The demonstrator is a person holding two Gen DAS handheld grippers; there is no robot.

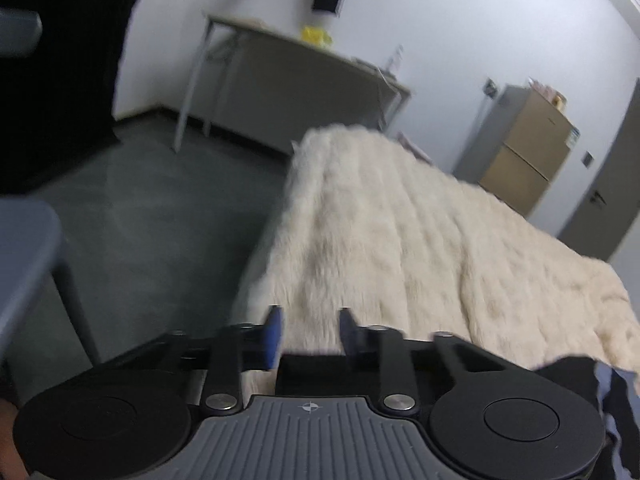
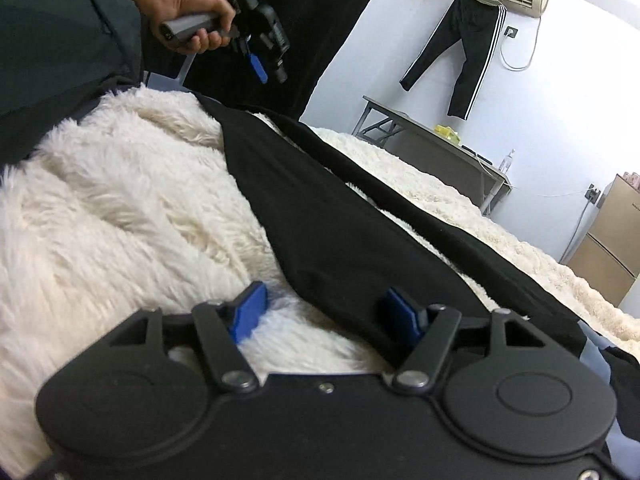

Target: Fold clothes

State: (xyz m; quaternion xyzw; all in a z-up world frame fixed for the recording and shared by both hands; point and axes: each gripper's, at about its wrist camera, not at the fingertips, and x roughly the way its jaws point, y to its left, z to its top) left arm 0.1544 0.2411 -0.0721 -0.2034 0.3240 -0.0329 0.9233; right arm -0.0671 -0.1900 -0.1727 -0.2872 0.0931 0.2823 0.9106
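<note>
Garment (image 2: 340, 232), black, lies across the cream fleece (image 2: 120, 208) covering the bed, partly laid out. Right gripper (image 2: 328, 312) sits low at its near edge, jaws apart, one pad over fleece and one over cloth, gripping nothing. Left gripper (image 1: 308, 332), jaws apart and empty, is held up off the bed. Judgement: approach stage, no fold started; next move calls for closing on an edge.

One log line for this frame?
left claw: open, raised, empty | right claw: open, at black garment | white blanket underneath
</note>
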